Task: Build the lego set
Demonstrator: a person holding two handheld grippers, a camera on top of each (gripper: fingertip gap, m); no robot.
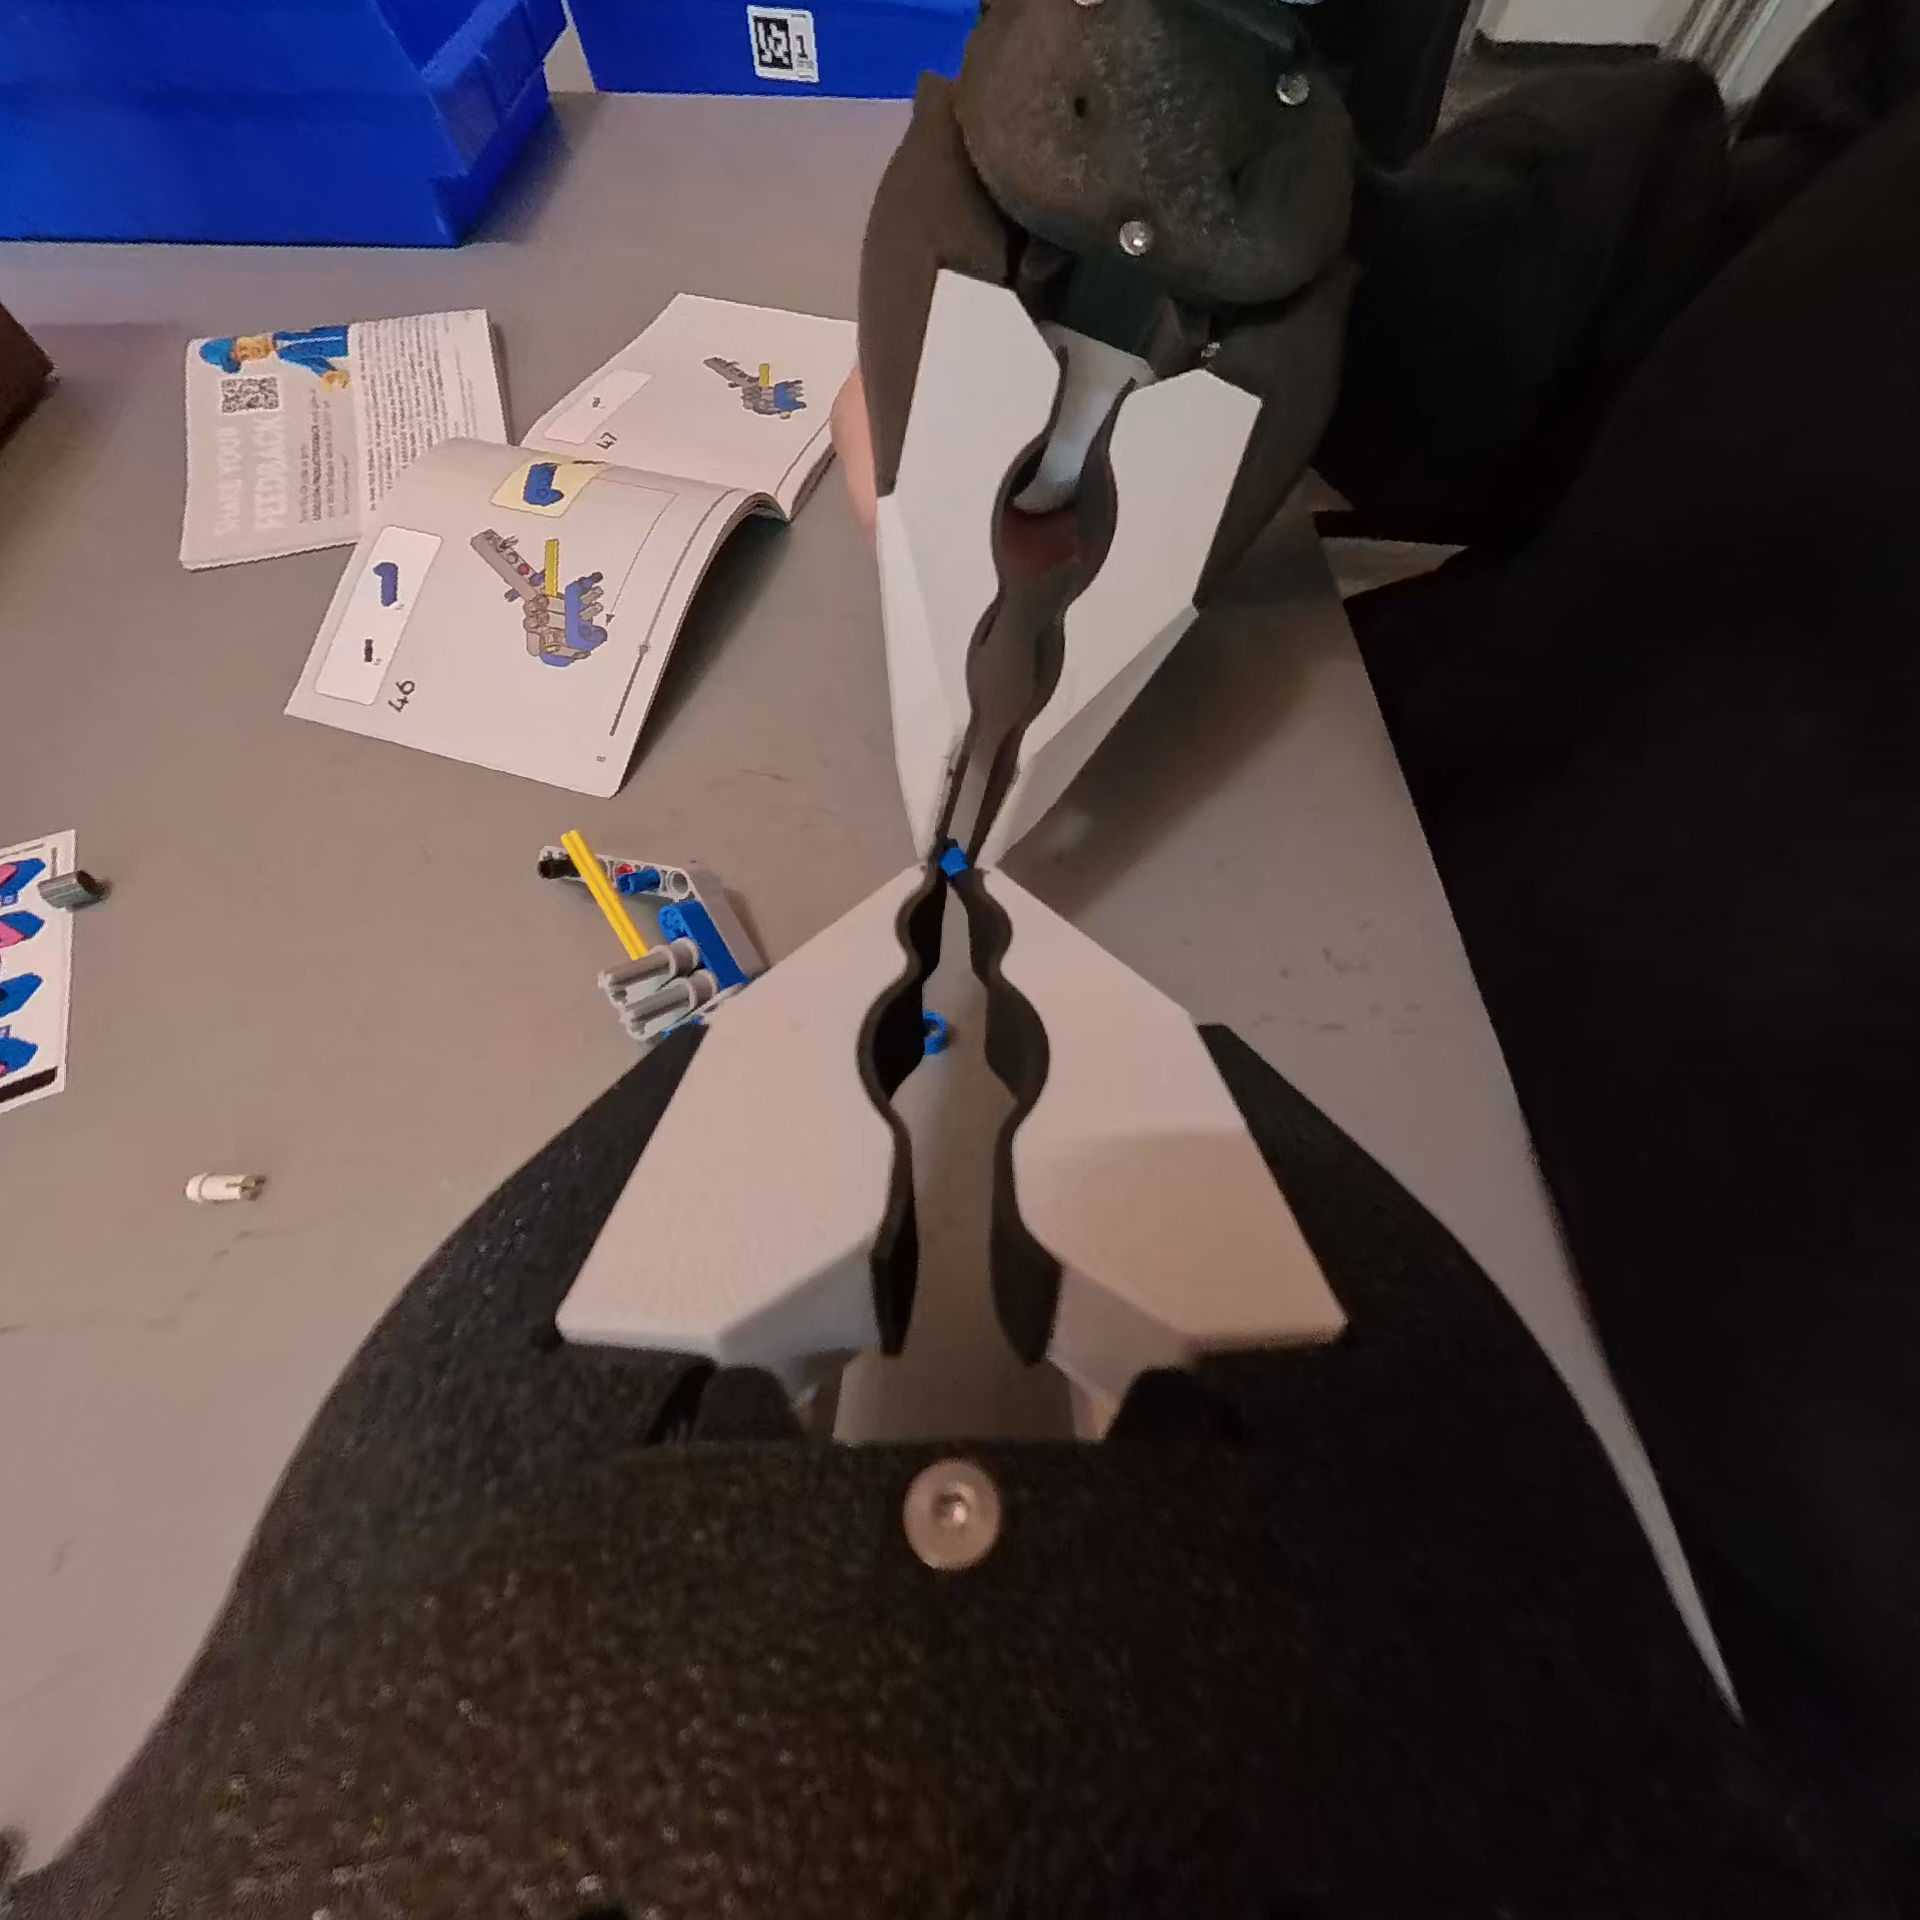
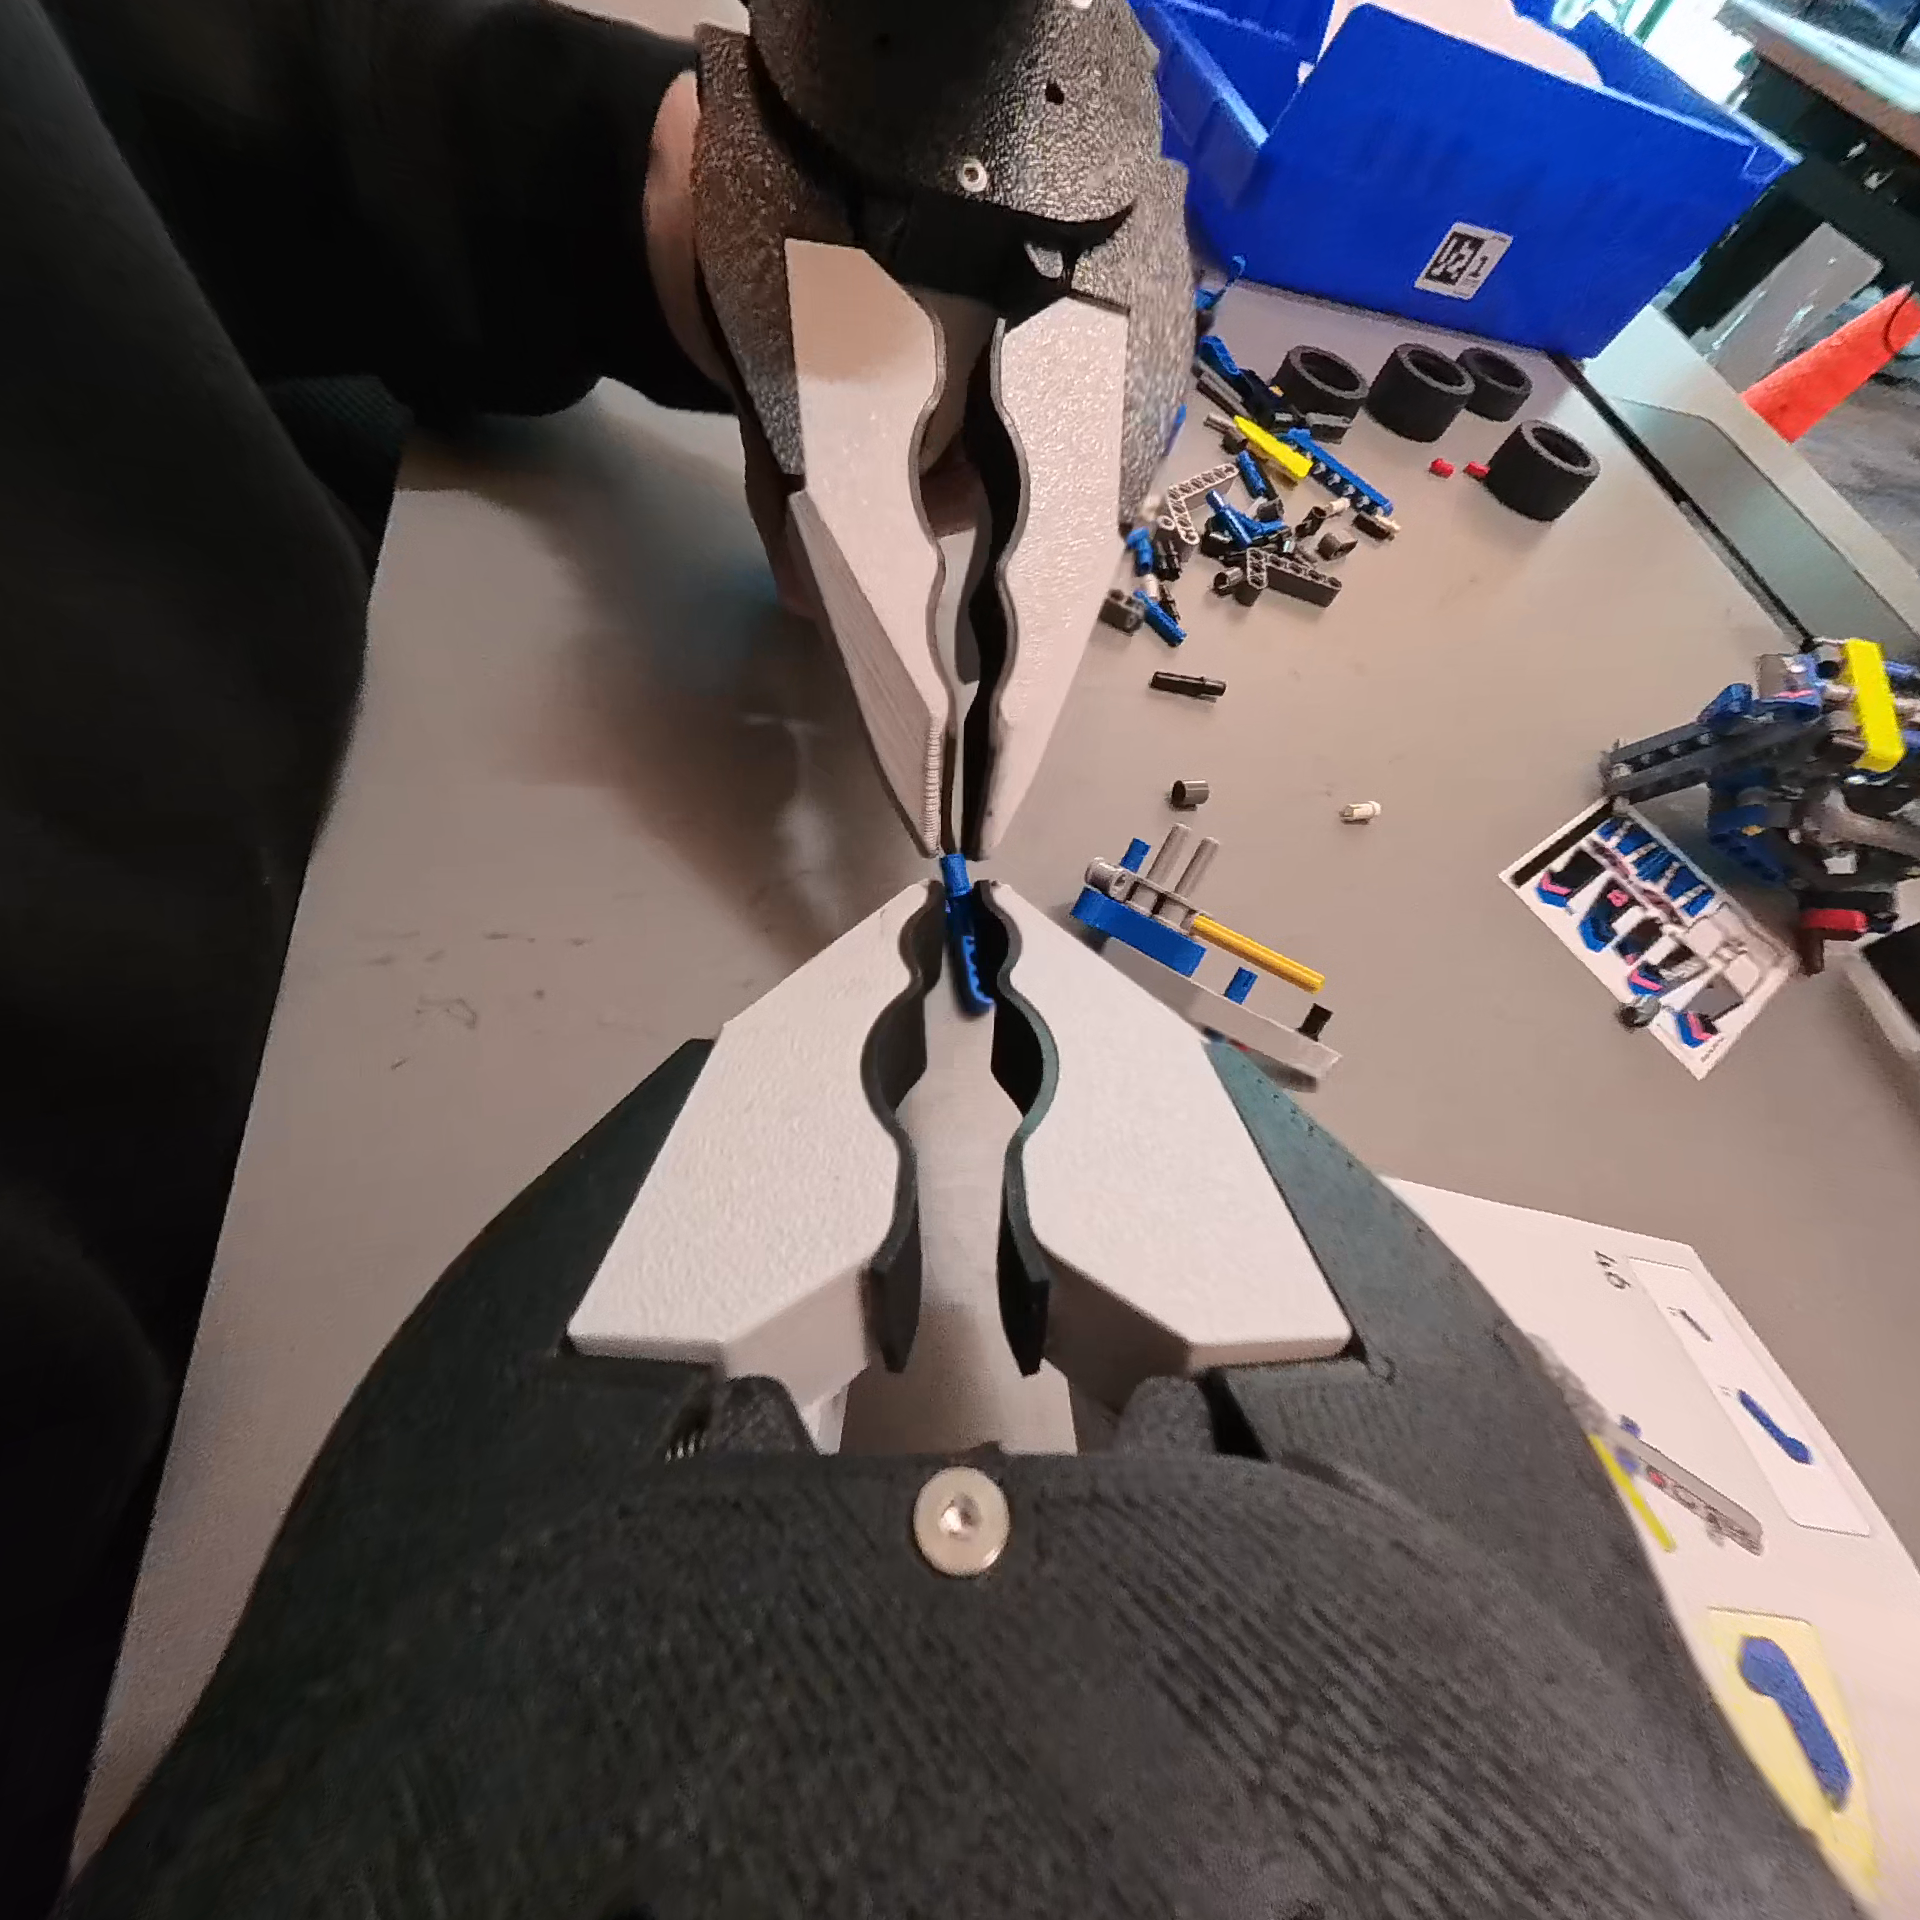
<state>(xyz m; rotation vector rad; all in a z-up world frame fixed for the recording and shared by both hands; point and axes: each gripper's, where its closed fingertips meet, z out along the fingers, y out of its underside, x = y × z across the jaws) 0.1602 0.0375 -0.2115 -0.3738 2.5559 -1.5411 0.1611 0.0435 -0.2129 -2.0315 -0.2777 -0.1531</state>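
My two grippers meet tip to tip above the grey table (image 1: 312,1039). A small blue lego piece (image 1: 951,860) is pinched between them. In the right wrist view the blue piece (image 2: 966,956) runs back between the fingers of my right gripper (image 2: 956,896), which is shut on it. My left gripper (image 1: 951,885) is shut on its other end. A small blue ring (image 1: 932,1032) shows in the gap between the left fingers. A grey beam sub-assembly (image 1: 665,935) with a yellow axle and blue parts lies on the table beside the tips; it also shows in the right wrist view (image 2: 1195,935).
An open instruction booklet (image 1: 540,582) and a leaflet (image 1: 332,426) lie behind. A sticker sheet (image 2: 1652,935), a larger partial build (image 2: 1797,769), a pile of loose parts (image 2: 1247,520), black tyres (image 2: 1423,390) and blue bins (image 2: 1455,177) stand around. A white pin (image 1: 223,1187) lies loose. Both grippers' tips are close together, under 4 cm apart. Left tips and right tips are each some 15 centimetres from the white pin (image 1: 223,1187). Seen from the right wrist view (image 2: 1359,799) as well.
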